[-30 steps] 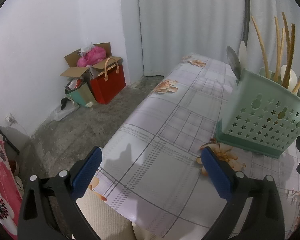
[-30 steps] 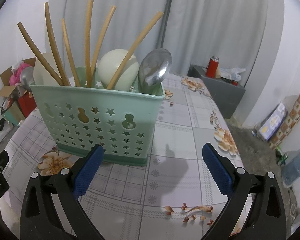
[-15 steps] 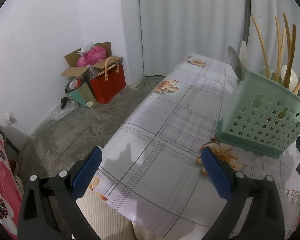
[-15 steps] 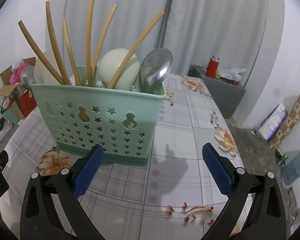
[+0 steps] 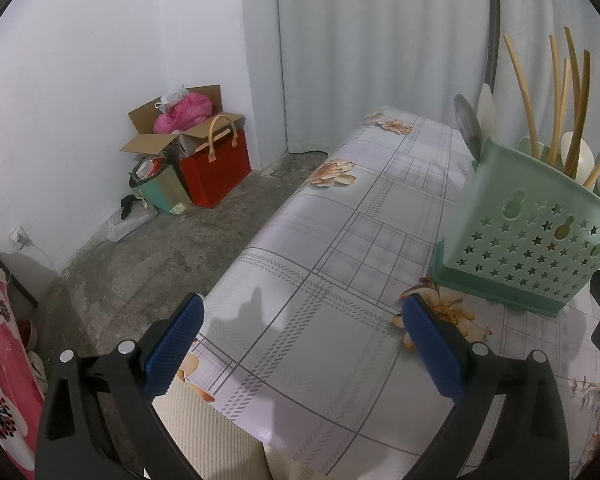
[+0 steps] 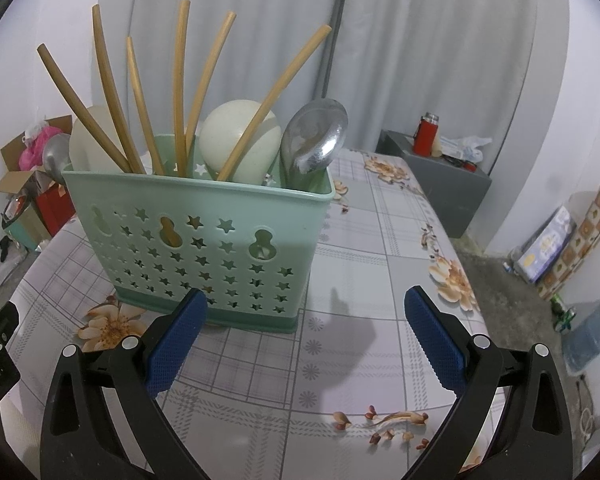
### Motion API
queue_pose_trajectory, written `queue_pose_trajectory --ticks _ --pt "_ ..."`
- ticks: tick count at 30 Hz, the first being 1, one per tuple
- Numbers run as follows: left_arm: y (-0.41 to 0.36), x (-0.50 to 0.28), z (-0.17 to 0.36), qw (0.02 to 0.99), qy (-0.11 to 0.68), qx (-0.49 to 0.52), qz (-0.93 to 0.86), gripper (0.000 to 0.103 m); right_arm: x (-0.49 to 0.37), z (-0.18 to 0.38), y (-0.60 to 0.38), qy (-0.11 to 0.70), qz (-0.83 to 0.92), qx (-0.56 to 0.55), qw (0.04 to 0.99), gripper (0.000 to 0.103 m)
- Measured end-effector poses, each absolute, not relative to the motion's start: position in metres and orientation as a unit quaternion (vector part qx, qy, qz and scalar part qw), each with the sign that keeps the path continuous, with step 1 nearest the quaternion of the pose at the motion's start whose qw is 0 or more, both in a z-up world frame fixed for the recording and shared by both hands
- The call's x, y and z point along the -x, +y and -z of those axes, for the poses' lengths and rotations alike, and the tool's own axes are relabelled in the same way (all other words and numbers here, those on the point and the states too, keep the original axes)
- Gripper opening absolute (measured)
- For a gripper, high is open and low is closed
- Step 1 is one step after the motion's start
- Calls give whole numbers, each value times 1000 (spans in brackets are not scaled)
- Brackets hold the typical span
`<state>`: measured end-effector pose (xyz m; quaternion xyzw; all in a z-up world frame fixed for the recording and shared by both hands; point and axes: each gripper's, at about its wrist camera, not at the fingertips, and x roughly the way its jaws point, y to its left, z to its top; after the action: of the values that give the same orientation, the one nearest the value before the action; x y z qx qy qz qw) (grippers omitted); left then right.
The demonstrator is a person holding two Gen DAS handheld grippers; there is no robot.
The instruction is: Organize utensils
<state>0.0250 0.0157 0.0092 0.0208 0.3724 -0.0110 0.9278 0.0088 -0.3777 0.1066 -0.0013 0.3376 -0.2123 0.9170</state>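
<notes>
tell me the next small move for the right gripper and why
Probably ease the right gripper forward and up toward the metal spoon at the right end of the green caddy. Its jaws are open and empty, low in front of the caddy. The spoon's bowl stands clear above the rim, apart from the wooden sticks, so it looks easiest to grasp. The left gripper is open, off to the caddy's side.
</notes>
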Motion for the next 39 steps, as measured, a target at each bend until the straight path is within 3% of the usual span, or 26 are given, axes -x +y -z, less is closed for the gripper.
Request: queue_pose_trajectory --ticks 39 --pt "15 -25 -9 928 372 -20 11 97 -11 -106 -377 339 210 1 917 95"
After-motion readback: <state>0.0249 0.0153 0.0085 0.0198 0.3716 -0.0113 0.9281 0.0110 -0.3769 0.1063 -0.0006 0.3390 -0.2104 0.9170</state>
